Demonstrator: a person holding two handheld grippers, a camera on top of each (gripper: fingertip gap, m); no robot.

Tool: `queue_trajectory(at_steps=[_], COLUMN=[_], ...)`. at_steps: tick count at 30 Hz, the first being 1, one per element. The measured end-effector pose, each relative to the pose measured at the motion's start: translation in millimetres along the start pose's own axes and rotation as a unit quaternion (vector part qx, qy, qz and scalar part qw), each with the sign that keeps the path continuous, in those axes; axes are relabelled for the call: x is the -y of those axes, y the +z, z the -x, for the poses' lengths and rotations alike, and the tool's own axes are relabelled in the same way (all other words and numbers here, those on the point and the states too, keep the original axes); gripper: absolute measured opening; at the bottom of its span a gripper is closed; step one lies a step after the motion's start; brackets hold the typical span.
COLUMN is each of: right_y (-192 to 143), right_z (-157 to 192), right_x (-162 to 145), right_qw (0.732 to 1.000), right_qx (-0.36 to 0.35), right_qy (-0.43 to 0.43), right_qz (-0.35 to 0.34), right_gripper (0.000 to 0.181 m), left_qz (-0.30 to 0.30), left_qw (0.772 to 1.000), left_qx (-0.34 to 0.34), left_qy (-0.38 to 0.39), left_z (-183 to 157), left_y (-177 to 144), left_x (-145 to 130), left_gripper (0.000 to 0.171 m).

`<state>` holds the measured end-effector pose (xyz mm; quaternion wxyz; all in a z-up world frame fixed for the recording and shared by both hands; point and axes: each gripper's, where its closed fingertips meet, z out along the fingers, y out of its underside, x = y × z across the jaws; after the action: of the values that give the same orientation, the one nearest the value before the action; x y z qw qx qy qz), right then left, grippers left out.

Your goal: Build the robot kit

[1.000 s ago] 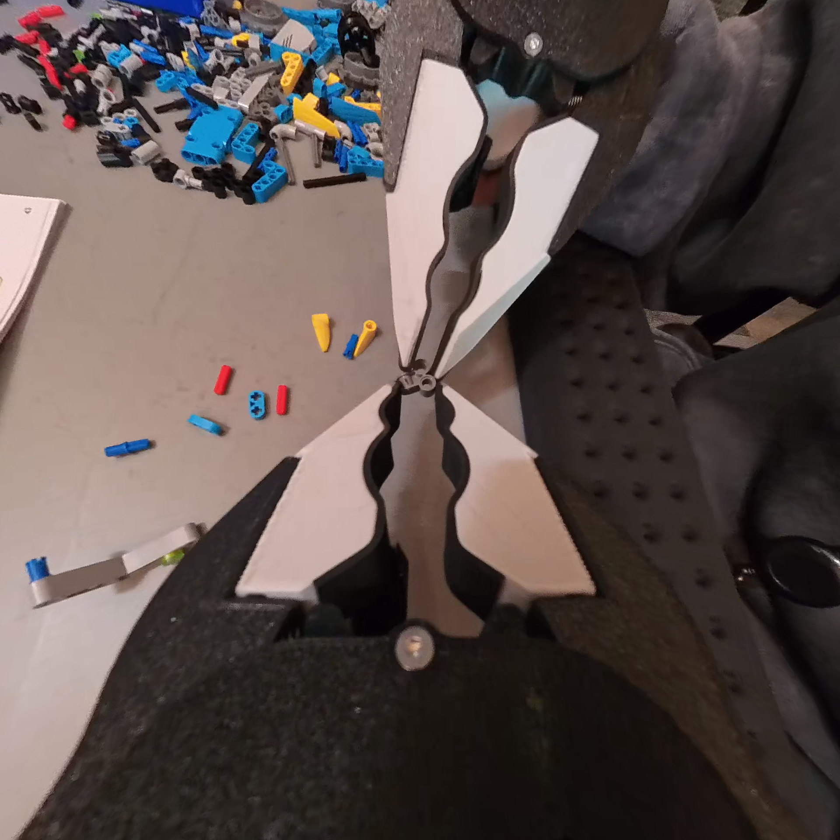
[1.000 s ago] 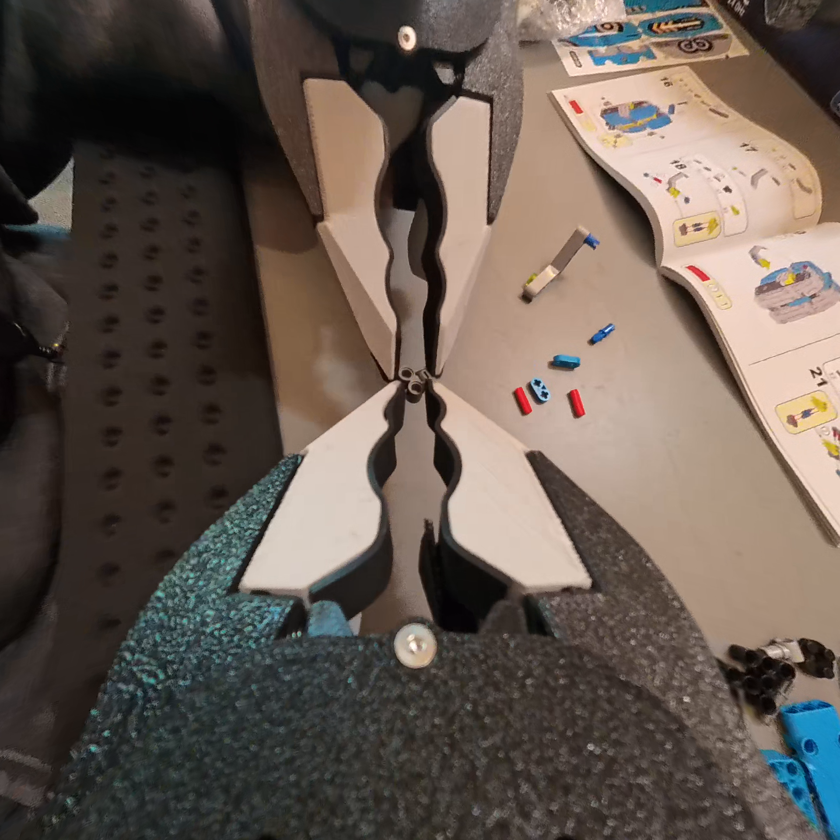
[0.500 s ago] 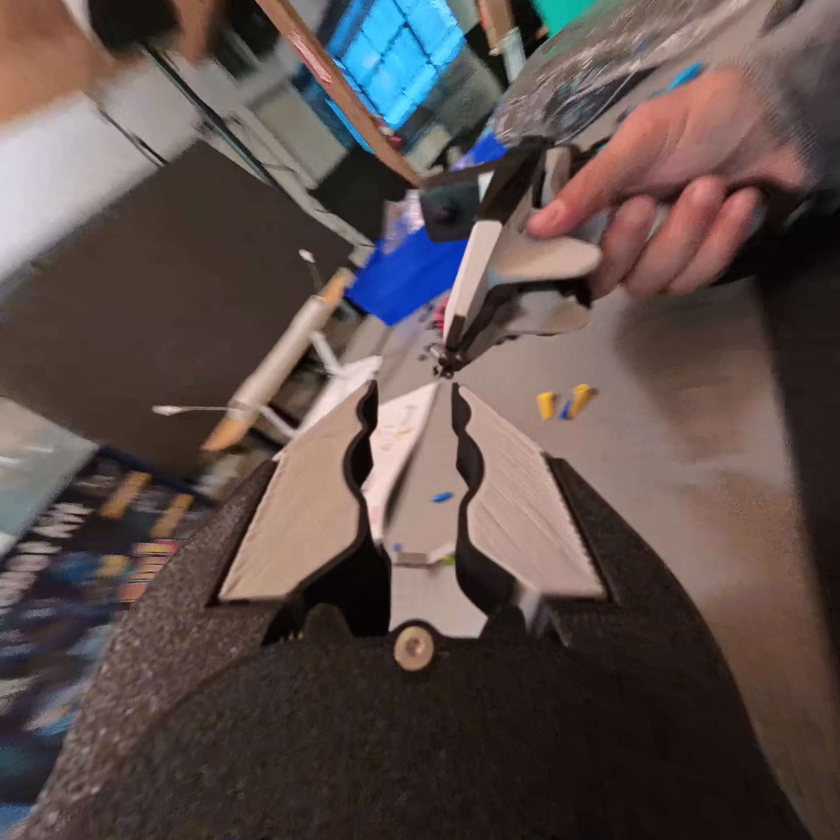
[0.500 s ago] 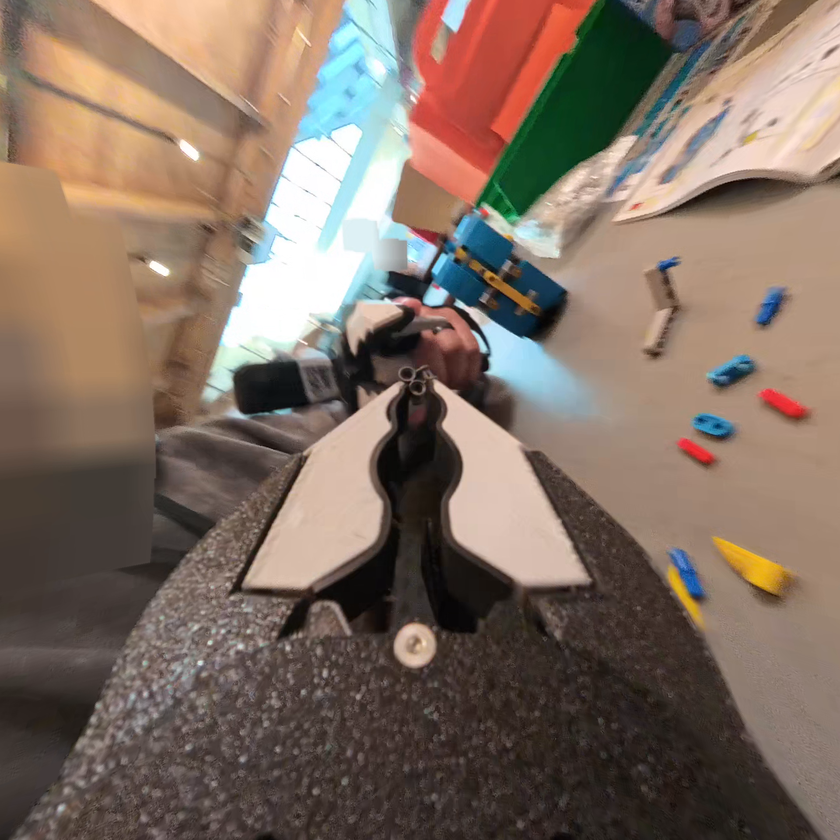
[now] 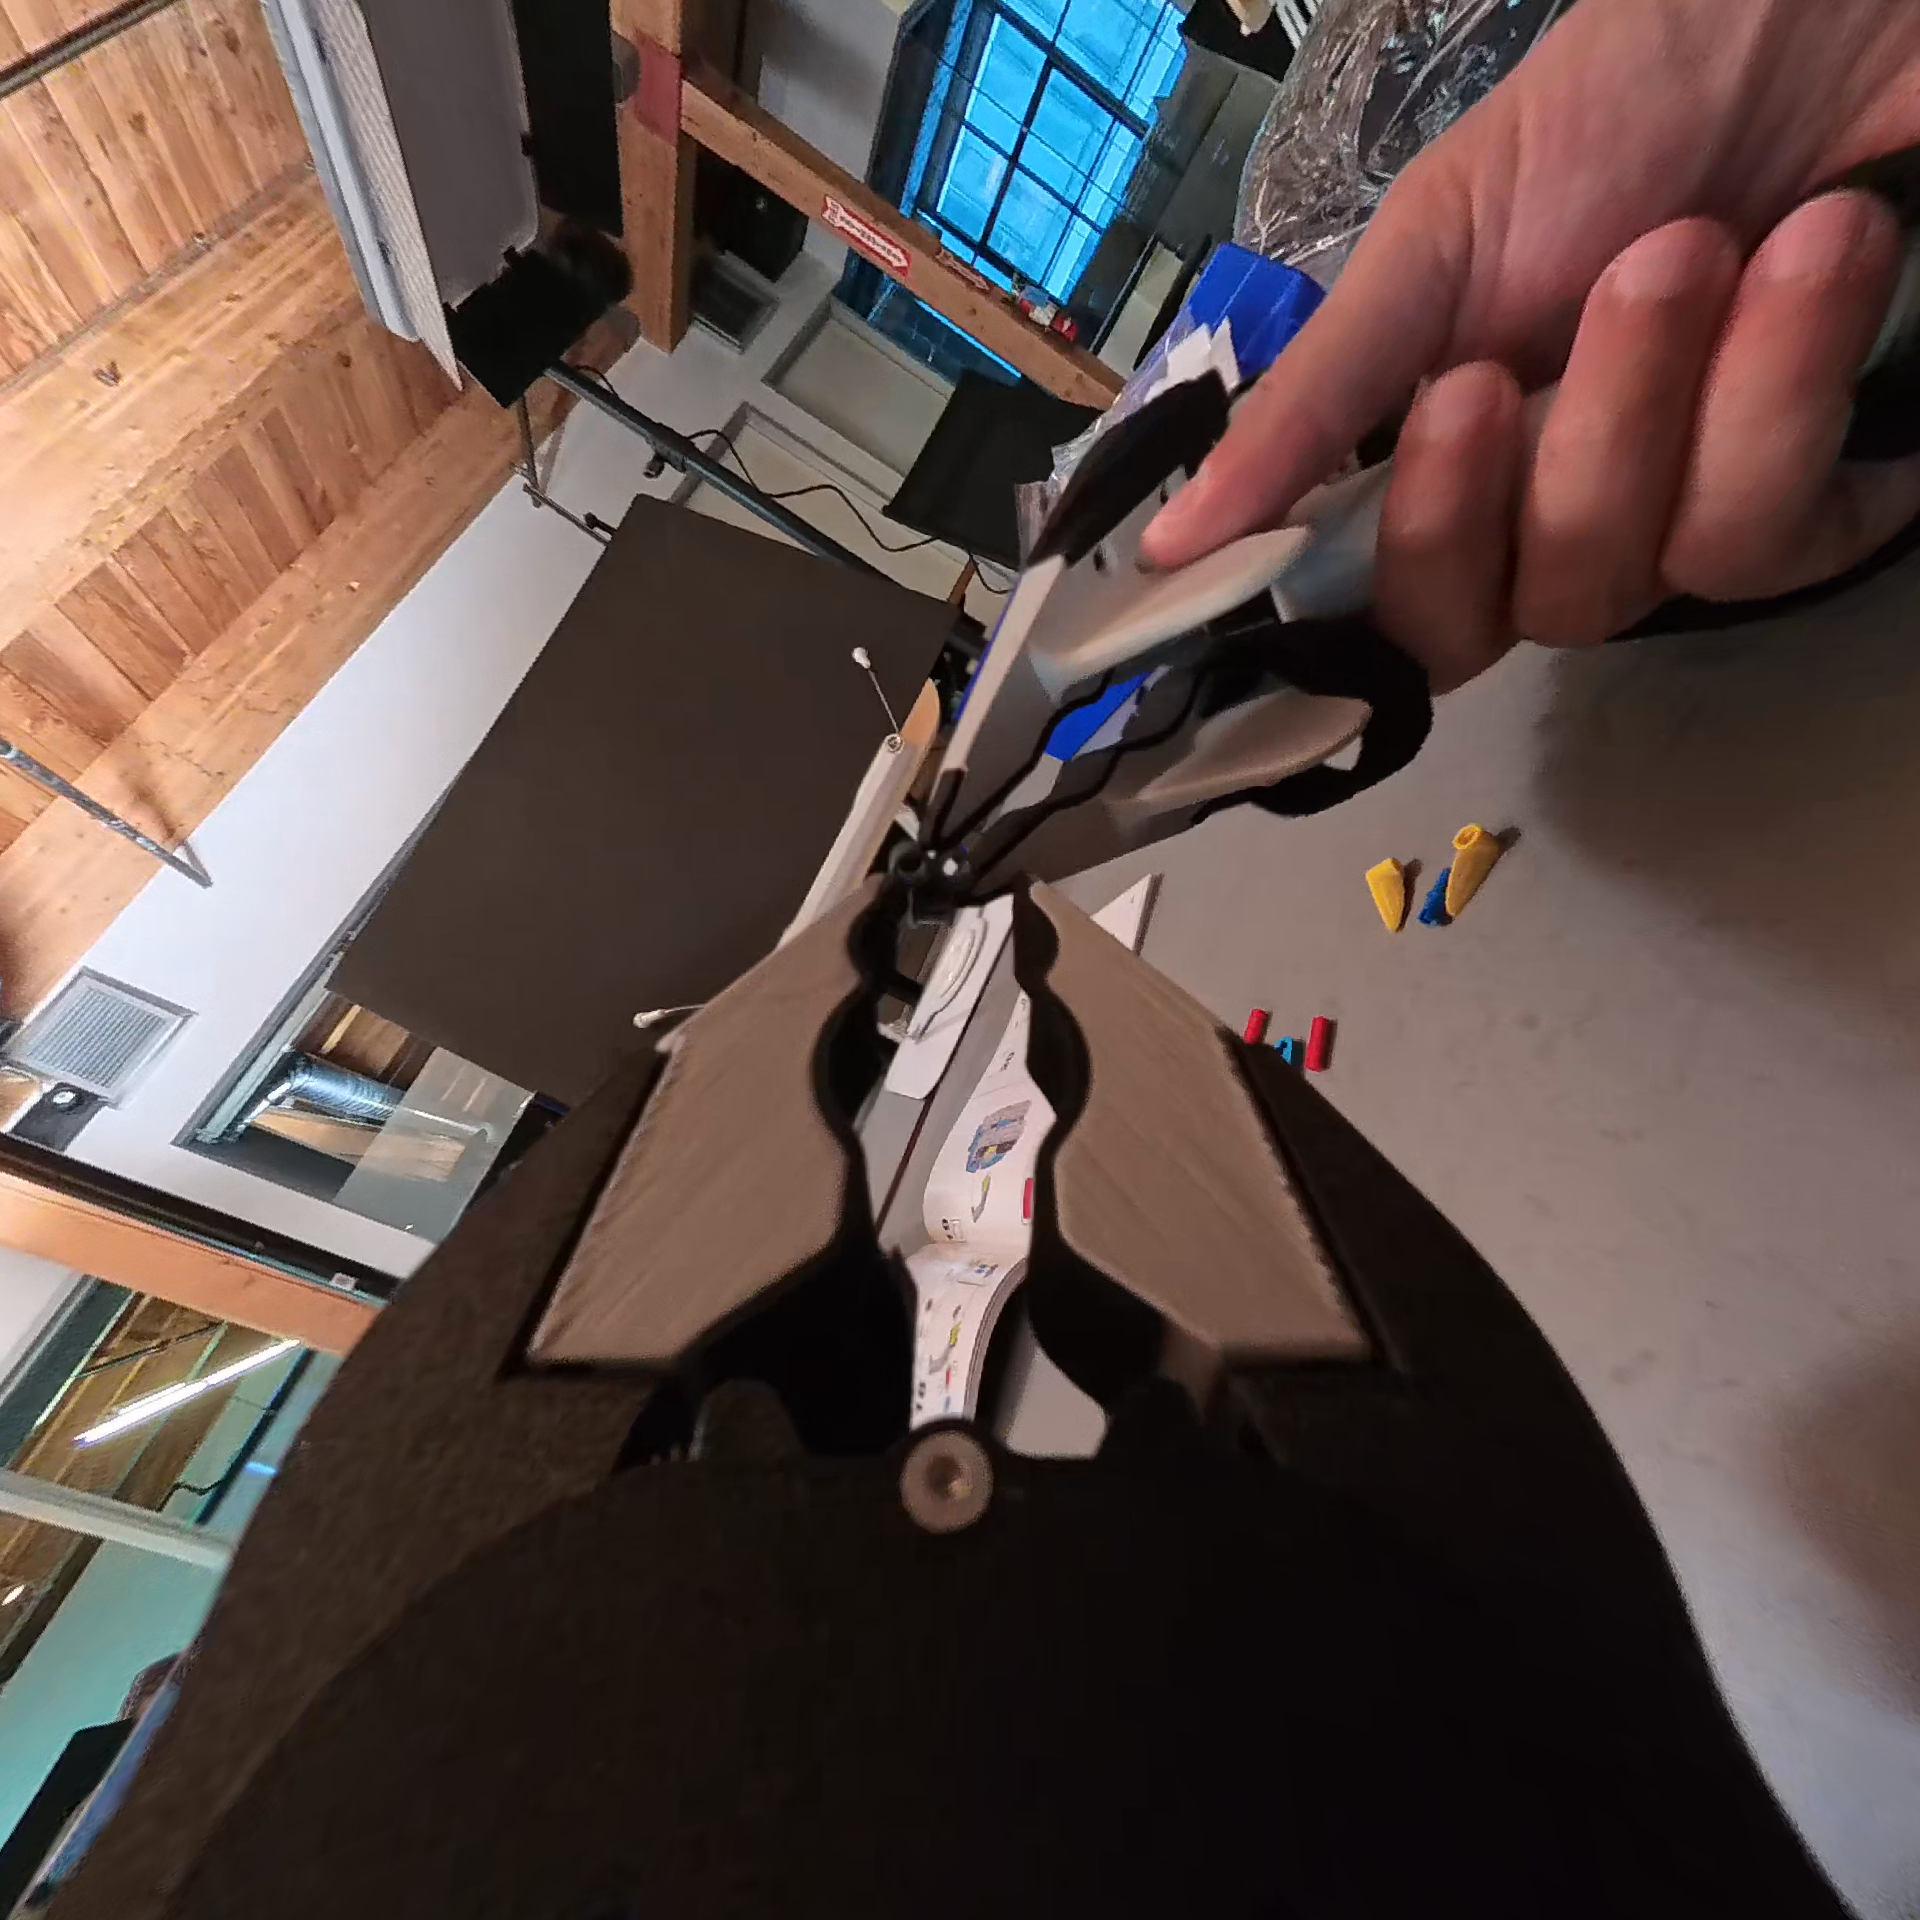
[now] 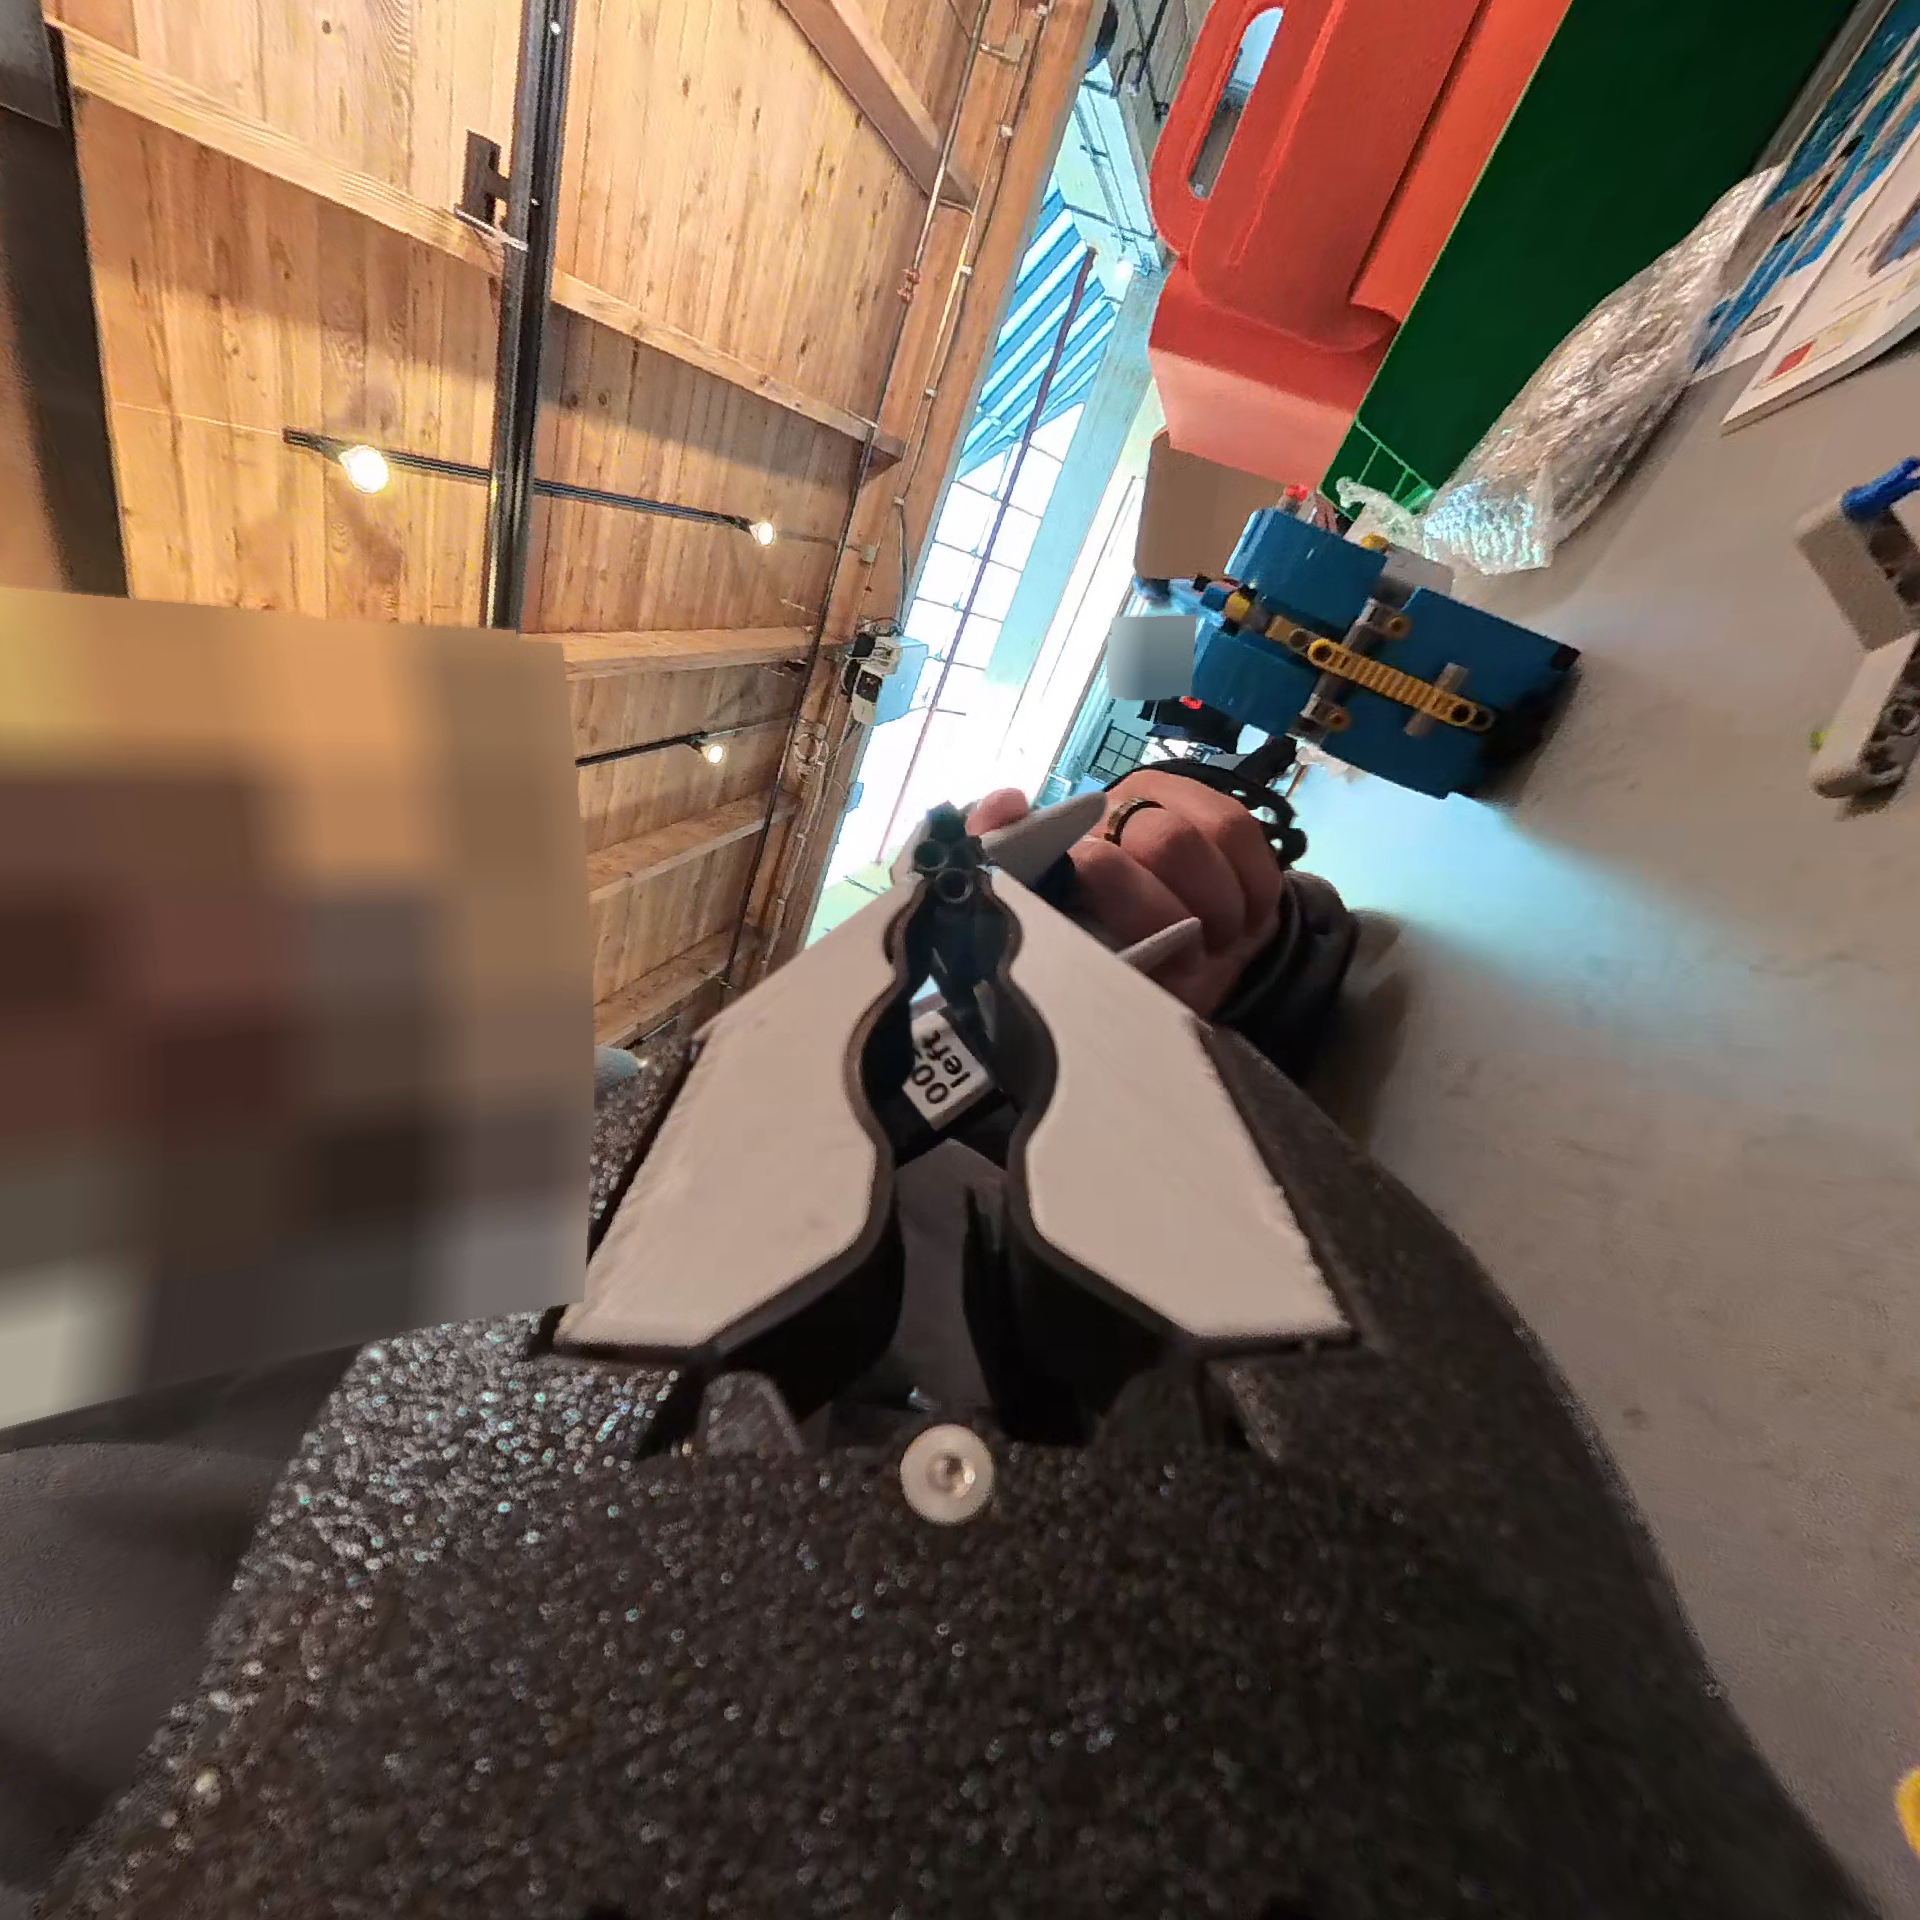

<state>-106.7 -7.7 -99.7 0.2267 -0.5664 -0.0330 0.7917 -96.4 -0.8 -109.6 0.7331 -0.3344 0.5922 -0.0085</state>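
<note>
**Two tongs meet at one small dark piece, raised off the surface**

The right tongs (image 6: 953, 886) pinch a small dark grey connector piece (image 6: 948, 864) at their tips, jaws nearly together. In the left wrist view the left tongs (image 5: 951, 902) stand parted by a narrow gap, their tips right at that same piece (image 5: 928, 864); whether they grip it I cannot tell. A hand (image 5: 1621, 343) works the right tongs' handle.

A white sticker (image 6: 948, 1083) with black print sits on the left unit (seen between the right tongs).

On the grey surface (image 5: 1610, 1195) lie yellow pieces (image 5: 1434, 883), red pins (image 5: 1288, 1034), an open instruction booklet (image 5: 982, 1174), and a blue brick model (image 6: 1371, 675) beside crumpled clear plastic (image 6: 1579, 416). The surface near the tongs lies bare.
</note>
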Motion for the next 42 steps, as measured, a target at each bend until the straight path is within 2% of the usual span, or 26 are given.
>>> queue_trajectory(at_steps=[1, 4, 9, 14, 20, 23, 26, 28, 32, 35, 39, 42], right_y=[-1, 0, -1, -4, -4, -4, -2, -2, 1, 3, 3, 4], right_z=[-1, -2, -5, -9, -11, -11, -7, -5, -2, 4, 3, 9], right_x=[0, 1, 2, 3, 2, 0, -5, -9, -20, -29, -27, -22], right_qw=[1.000, 0.999, 1.000, 0.997, 0.976, 0.971, 0.978, 0.984, 0.992, 0.992, 0.992, 0.995], right_qx=[-0.005, -0.020, -0.012, -0.053, -0.124, -0.134, -0.106, -0.083, -0.031, -0.003, -0.009, 0.027], right_qy=[-0.005, -0.026, -0.007, -0.056, -0.174, -0.191, -0.170, -0.140, -0.064, -0.039, -0.045, -0.005], right_qz=[0.002, 0.006, 0.006, 0.016, 0.047, 0.054, 0.064, 0.073, 0.101, 0.122, 0.116, 0.092], right_gripper=[0.006, 0.006, 0.006, 0.008, 0.010, 0.013, 0.014, 0.013, 0.020, 0.015, 0.015, 0.015], left_qz=[0.000, 0.000, 0.004, 0.012, 0.002, -0.017, -0.045, -0.056, -0.075, -0.083, -0.079, -0.082], left_qw=[1.000, 1.000, 1.000, 0.999, 0.981, 0.954, 0.927, 0.924, 0.937, 0.938, 0.950, 0.967], left_qx=[-0.005, 0.002, 0.001, -0.020, -0.090, -0.150, -0.188, -0.196, -0.187, -0.185, -0.163, -0.117], left_qy=[-0.003, -0.007, 0.007, -0.021, -0.173, -0.260, -0.321, -0.323, -0.287, -0.281, -0.255, -0.210], left_z=[0, 1, -1, -2, -3, -9, -9, -9, -10, -10, -9, -3], left_y=[0, 1, 2, 2, 2, -1, -5, -7, -11, -12, -11, -11], left_x=[-1, -2, -4, -7, -6, -1, 7, 9, 18, 22, 21, 24], left_gripper=[0.020, 0.025, 0.021, 0.015, 0.014, 0.014, 0.014, 0.014, 0.014, 0.014, 0.015, 0.017])
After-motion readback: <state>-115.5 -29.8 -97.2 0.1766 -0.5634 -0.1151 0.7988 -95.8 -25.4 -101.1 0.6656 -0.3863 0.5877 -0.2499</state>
